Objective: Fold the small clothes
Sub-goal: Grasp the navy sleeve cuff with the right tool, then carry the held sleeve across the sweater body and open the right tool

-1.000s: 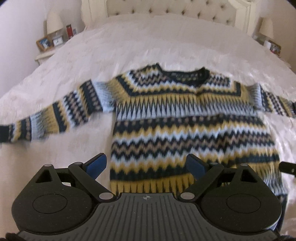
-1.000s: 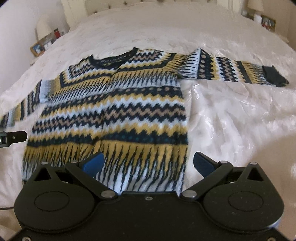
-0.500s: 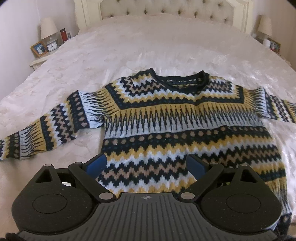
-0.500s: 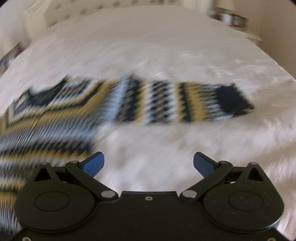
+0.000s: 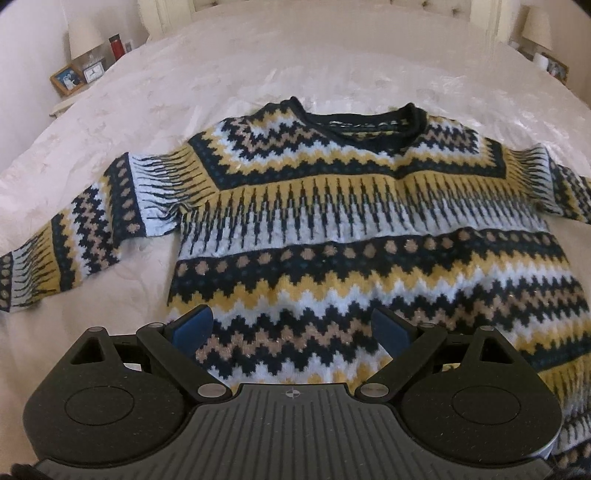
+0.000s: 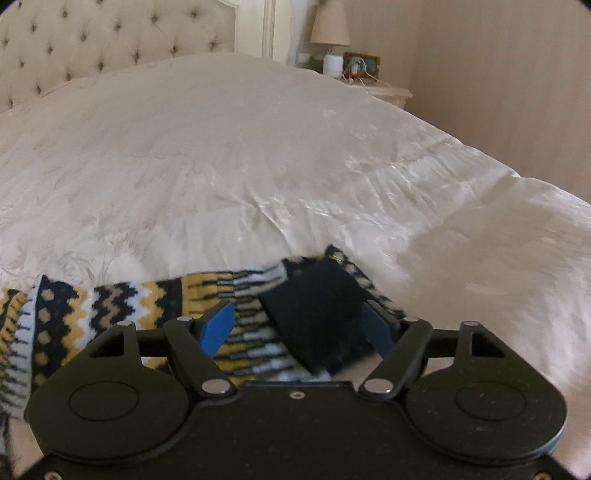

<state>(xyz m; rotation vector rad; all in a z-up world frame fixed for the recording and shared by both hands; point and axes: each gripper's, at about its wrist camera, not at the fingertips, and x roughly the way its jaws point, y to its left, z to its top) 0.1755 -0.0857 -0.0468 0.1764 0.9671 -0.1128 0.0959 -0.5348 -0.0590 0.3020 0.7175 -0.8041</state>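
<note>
A knitted sweater (image 5: 351, 206) with navy, yellow, pale blue and tan zigzag bands lies flat, front up, on the white bed cover (image 5: 258, 66), sleeves spread to both sides. My left gripper (image 5: 291, 328) hovers open over the lower left part of the body, nothing between its blue pads (image 5: 194, 326). In the right wrist view the right sleeve (image 6: 122, 306) ends in a navy cuff (image 6: 317, 306). My right gripper (image 6: 299, 325) straddles that cuff and its jaws are closing. The cuff lies between them, and a gap still shows at the left pad (image 6: 218, 325).
A tufted headboard (image 6: 92, 44) stands at the far end. A left nightstand holds a photo frame (image 5: 68, 79), a clock and a red bottle (image 5: 116, 48). A right nightstand (image 6: 384, 90) carries a lamp (image 6: 330, 26). The bed edge drops off at right.
My right gripper swung right from the hem along the sleeve to the cuff, and its jaws have narrowed. My left gripper moved forward and lower over the sweater body.
</note>
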